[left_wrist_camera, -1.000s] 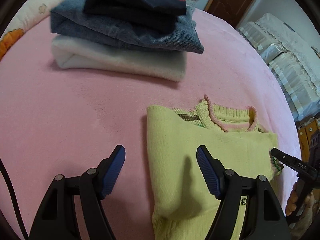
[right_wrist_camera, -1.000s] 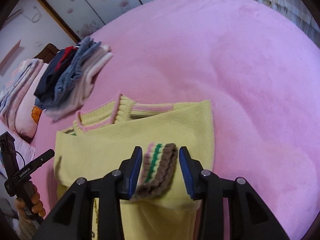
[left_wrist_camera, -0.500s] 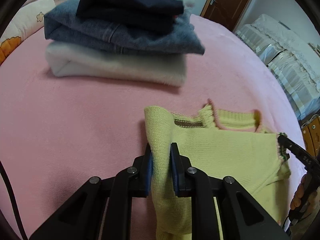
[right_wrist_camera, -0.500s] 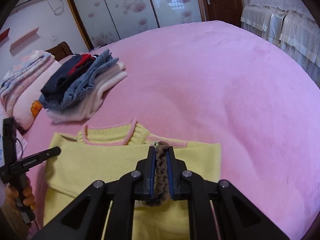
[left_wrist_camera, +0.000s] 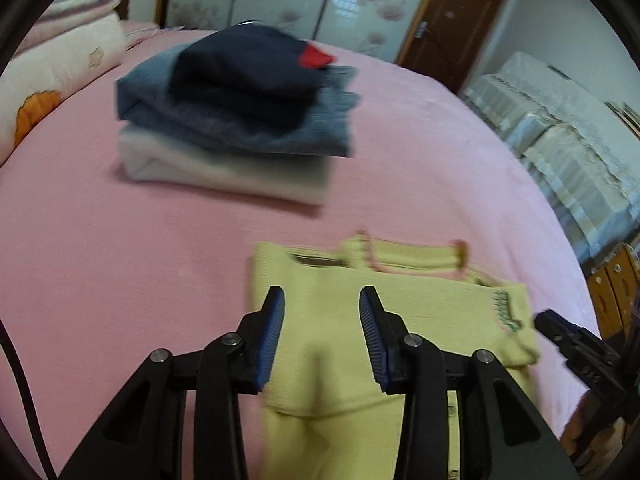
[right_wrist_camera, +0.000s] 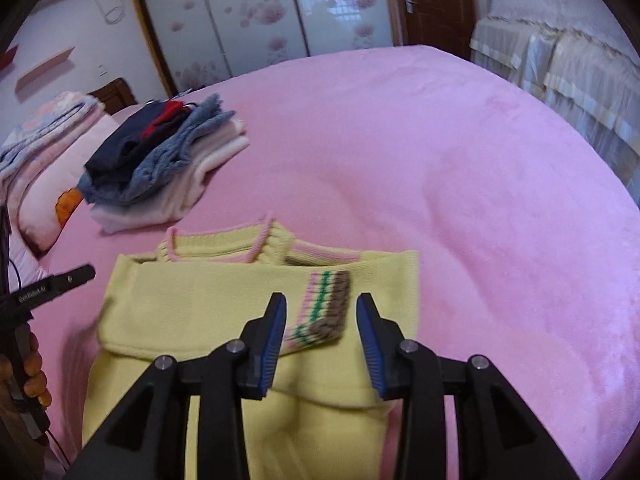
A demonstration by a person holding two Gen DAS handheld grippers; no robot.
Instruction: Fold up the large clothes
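Note:
A yellow knit sweater (left_wrist_camera: 420, 312) with a pink-edged collar lies partly folded on the pink bed (left_wrist_camera: 100, 260). It also shows in the right wrist view (right_wrist_camera: 192, 304). Its striped cuff (right_wrist_camera: 324, 308), pink, green and brown, rests on top of the fold. My left gripper (left_wrist_camera: 320, 312) is open and empty above the sweater's left part. My right gripper (right_wrist_camera: 320, 316) is open and empty, its jaws on either side of the cuff without gripping it.
A stack of folded clothes (left_wrist_camera: 240, 120), white, denim and navy, sits further back on the bed; it also shows in the right wrist view (right_wrist_camera: 160, 164). Pillows (left_wrist_camera: 48, 80) lie at the left. A second covered bed (left_wrist_camera: 560, 140) stands to the right.
Both grippers were shut on the sweater half a second ago, the right one on the cuff. Both have opened and let go, and the fold now lies flat on the sweater.

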